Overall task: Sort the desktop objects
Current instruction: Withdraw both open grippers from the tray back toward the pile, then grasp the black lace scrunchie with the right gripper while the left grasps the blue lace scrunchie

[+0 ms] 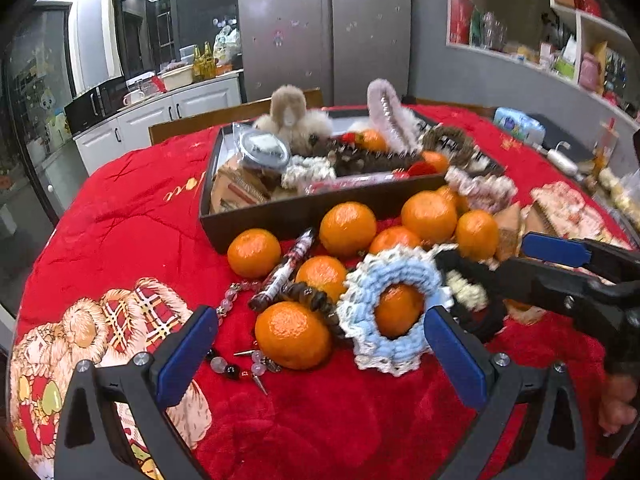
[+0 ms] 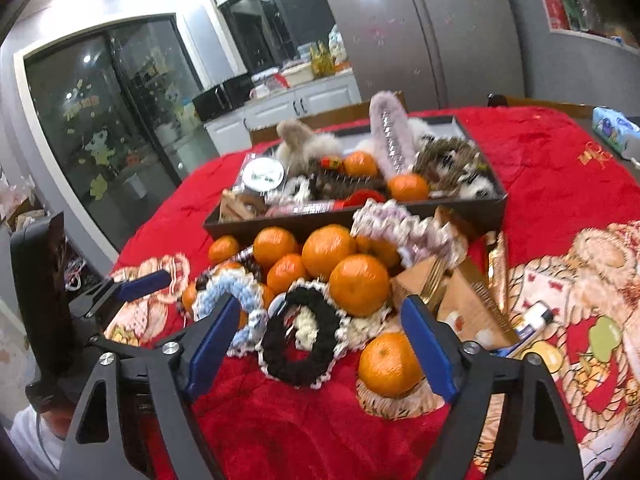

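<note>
Several oranges (image 1: pixel 347 229) and crochet scrunchies lie heaped on the red cloth in front of a black tray (image 1: pixel 280 218) full of plush items and hair clips. My left gripper (image 1: pixel 320 354) is open, low over the cloth. An orange (image 1: pixel 294 334) and a pale blue scrunchie (image 1: pixel 394 308) lie between its fingers, untouched. My right gripper (image 2: pixel 320 346) is open around a black-and-white scrunchie (image 2: pixel 300 340). Its pads stand clear of it, and an orange (image 2: pixel 388 364) sits by the right pad. The black tray (image 2: pixel 280 224) lies beyond the heap.
A bead bracelet (image 1: pixel 240 368), a wrapped candy stick (image 1: pixel 284 268) and a brown scrunchie (image 1: pixel 312 296) lie by the oranges. Cardboard pieces (image 2: pixel 460 300) and a pink-white scrunchie (image 2: pixel 400 224) sit to the right. A tissue pack (image 2: pixel 612 128) lies at the far table edge.
</note>
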Motion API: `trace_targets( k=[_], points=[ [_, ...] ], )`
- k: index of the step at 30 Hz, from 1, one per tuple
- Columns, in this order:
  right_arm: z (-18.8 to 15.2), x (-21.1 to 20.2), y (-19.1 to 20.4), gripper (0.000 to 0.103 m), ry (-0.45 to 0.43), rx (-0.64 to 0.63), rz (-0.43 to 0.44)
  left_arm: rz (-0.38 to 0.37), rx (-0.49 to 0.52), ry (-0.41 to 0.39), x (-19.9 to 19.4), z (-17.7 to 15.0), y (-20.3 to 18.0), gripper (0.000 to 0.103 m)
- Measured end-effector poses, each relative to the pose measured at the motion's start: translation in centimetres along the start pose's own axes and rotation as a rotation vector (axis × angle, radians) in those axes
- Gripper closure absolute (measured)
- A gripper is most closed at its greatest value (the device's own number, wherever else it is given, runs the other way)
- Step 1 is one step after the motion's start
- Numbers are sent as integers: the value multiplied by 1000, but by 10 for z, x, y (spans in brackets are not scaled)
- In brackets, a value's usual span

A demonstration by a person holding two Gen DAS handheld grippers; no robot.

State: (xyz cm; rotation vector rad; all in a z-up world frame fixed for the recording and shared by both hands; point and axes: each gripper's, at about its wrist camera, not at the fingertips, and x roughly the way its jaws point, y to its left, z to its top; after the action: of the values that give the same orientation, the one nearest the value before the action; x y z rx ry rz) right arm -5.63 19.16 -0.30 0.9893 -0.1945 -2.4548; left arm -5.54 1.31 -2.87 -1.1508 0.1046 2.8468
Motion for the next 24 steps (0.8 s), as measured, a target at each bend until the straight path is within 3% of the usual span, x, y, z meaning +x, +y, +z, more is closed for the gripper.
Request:
trace_targets(
  k=[7,14,16,18,24],
  points=[
    [-5,8,4,26,34,-25,7,6,-34,35,12,2,7,0],
    [-10,8,13,41,41,-75,2,-4,-33,36,12,0,6,4],
    [-11,10,15,52,49,-85,1,-35,-18,38,11,-1,2,13],
    [-13,14,17,71,64,-90,-5,-57,-8,43,12,-1,-1,17],
    [-21,21,26,95,105,-143,-17,-109,-15,38,9,-2,-2,36]
  ],
)
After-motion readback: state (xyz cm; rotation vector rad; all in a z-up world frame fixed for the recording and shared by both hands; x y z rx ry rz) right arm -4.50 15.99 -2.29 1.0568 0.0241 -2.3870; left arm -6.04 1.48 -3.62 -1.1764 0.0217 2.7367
